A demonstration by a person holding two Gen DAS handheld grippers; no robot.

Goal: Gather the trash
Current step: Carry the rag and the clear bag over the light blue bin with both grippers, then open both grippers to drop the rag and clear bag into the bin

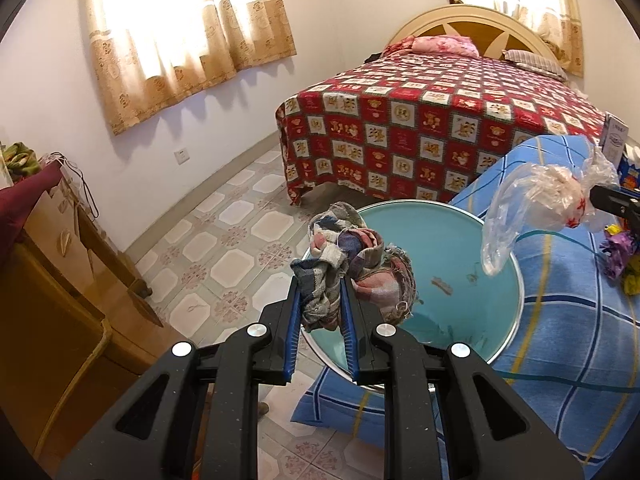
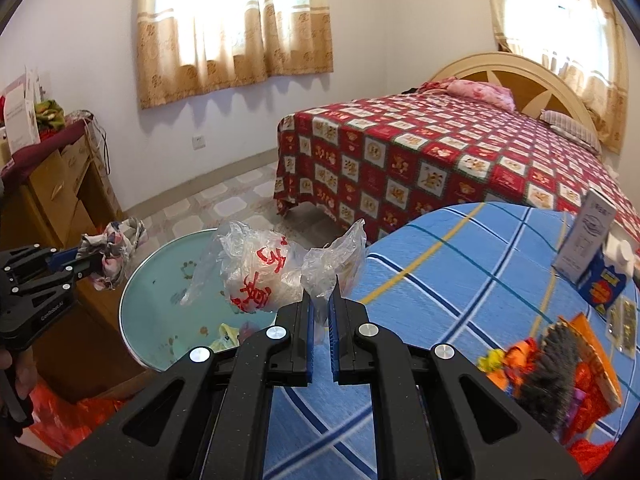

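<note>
Two pieces of trash in my grippers, both held over the round turquoise basin (image 1: pixel 460 252)

My right gripper (image 2: pixel 321 304) is clenched on the neck of a crumpled clear plastic bag with red printed characters (image 2: pixel 256 272), which hangs above the basin's near rim; my left gripper (image 1: pixel 320 300) is clamped on a wadded, frayed plaid rag in pink, blue and white (image 1: pixel 352 264), over the basin's left edge. Inside the basin I see small scraps and a yellowish bit, so I judge collecting is well under way. Neither piece is dropped yet. Right of the basin, on the blue checked cloth (image 2: pixel 460 264), bright orange and yellow wrappers (image 2: pixel 524 360) remain to gather, beside a dark bristle brush (image 2: pixel 548 364)
</note>
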